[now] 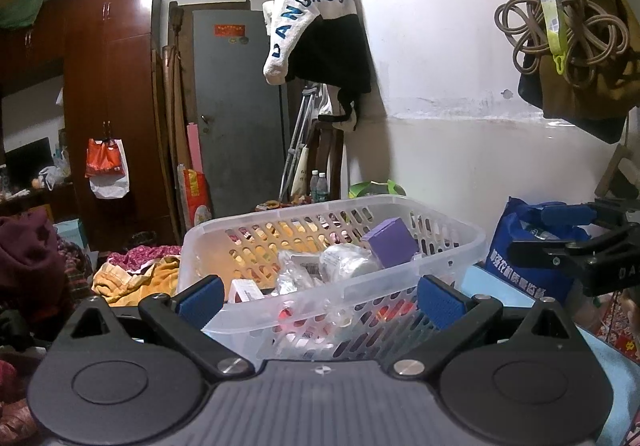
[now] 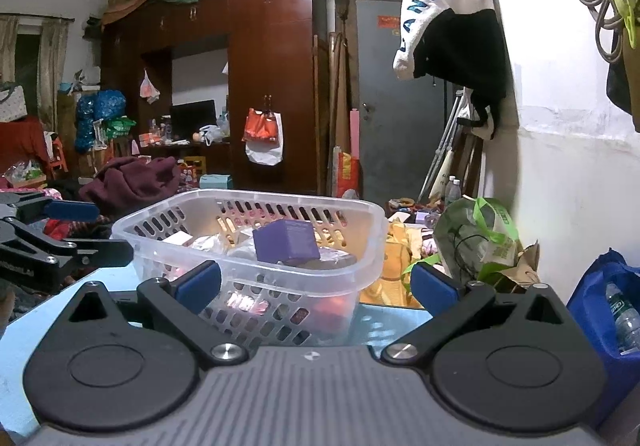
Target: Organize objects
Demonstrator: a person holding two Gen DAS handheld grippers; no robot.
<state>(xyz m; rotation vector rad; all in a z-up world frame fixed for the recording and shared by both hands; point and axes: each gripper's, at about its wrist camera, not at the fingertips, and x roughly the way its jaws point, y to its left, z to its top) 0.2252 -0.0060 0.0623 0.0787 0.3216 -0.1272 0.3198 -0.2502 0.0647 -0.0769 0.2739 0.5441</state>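
Observation:
A clear slotted plastic basket (image 1: 304, 206) (image 2: 248, 198) stands on a light blue table (image 2: 384, 320). Inside it lie a purple box (image 1: 390, 242) (image 2: 286, 242), plastic-wrapped packets (image 1: 320, 268) and small cartons. My left gripper (image 1: 320, 298) is open just in front of the basket's near wall, its blue pads (image 1: 202, 298) spread about as wide as the basket, nothing held. Open too, my right gripper (image 2: 316, 284) faces the basket's right corner from close by. Each gripper shows in the other's view: the right one (image 1: 560, 230) at the right, the left one (image 2: 92, 228) at the left.
A blue shopping bag (image 1: 532, 246) (image 2: 612, 310) with a bottle stands right of the basket by the white wall. A green plastic bag (image 2: 476, 234) and yellow cloth (image 1: 132, 278) lie behind the table. A white and black garment (image 1: 320, 25) hangs overhead.

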